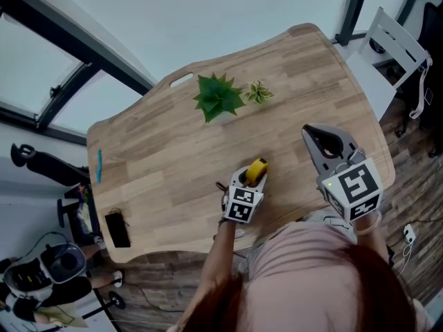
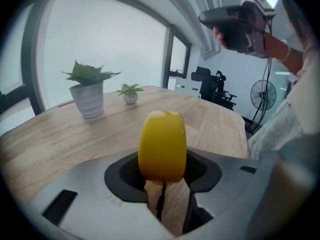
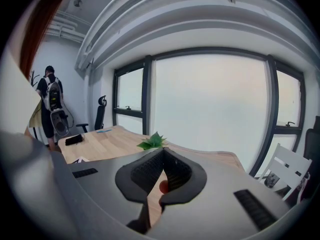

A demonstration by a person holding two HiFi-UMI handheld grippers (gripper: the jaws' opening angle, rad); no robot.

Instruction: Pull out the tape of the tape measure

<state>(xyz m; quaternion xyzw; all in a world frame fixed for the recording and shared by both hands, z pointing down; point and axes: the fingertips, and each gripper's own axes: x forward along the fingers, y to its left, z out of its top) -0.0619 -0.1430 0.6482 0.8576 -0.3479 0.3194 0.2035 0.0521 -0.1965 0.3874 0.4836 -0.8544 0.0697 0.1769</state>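
While the jaws of the left gripper [image 1: 250,180] pinch the yellow tape measure [image 2: 162,146] by its sides, the case sits low over the bench [image 1: 173,158], near its front edge. The right gripper [image 1: 309,133] hangs raised, well apart, with its jaws pressed together and empty. No tape shows drawn out, so the pull appears not yet begun. Remaining: grip the tape tip and draw it out. The wooden bench carries two potted plants [image 1: 219,97] and a black object [image 1: 118,229]. Large windows stand behind.
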